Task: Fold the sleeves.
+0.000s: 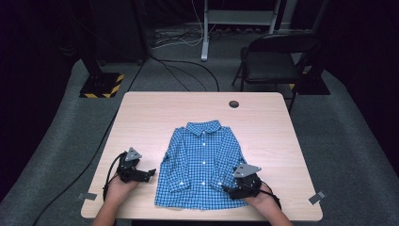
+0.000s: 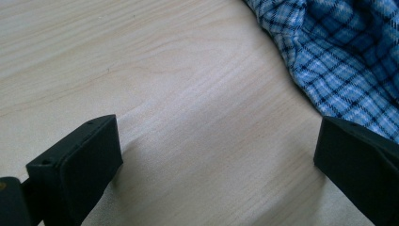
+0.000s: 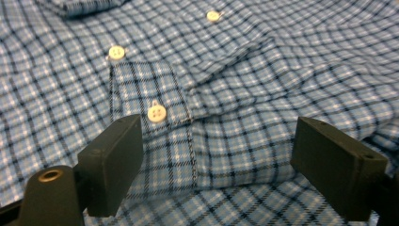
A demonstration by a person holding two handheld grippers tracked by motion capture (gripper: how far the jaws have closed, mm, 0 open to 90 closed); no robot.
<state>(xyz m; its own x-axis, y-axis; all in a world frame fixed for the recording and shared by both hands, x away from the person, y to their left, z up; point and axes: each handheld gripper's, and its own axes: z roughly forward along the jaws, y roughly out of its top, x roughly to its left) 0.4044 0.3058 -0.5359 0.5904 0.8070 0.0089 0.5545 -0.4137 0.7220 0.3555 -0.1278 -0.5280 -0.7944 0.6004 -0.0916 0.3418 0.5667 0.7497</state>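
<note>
While the blue checked shirt (image 1: 203, 165) lies flat, front up and buttoned, in the middle of the near half of the table (image 1: 141, 117), I've got both tools low at its two sides, so I read this as the very start of a fold: sleeves already lie across the front, nothing is gripped yet.

My right gripper (image 1: 239, 189) sits over the shirt's lower right corner, jaws spread wide. In the right gripper view the folded sleeve cuff (image 3: 150, 110) with its white button (image 3: 156, 113) lies right between the jaws, close to one of them, and the cloth under it is flat. Nothing pinched there.

My left gripper (image 1: 143, 174) rests on bare wood just beside the shirt's left edge, jaws also wide apart and pointing toward the cloth. In the left gripper view one jaw is right up against the shirt's edge (image 2: 329, 61), the other well out over the tabletop.

Next move, as I judge it: slide the left tool in under that edge, drop the right onto the hem or side seam, close both on one layer only. The risk is catching the cuff along with the body.

Both forearms come in from the near edge, wrists low, hands wrapped around the handles.
</note>
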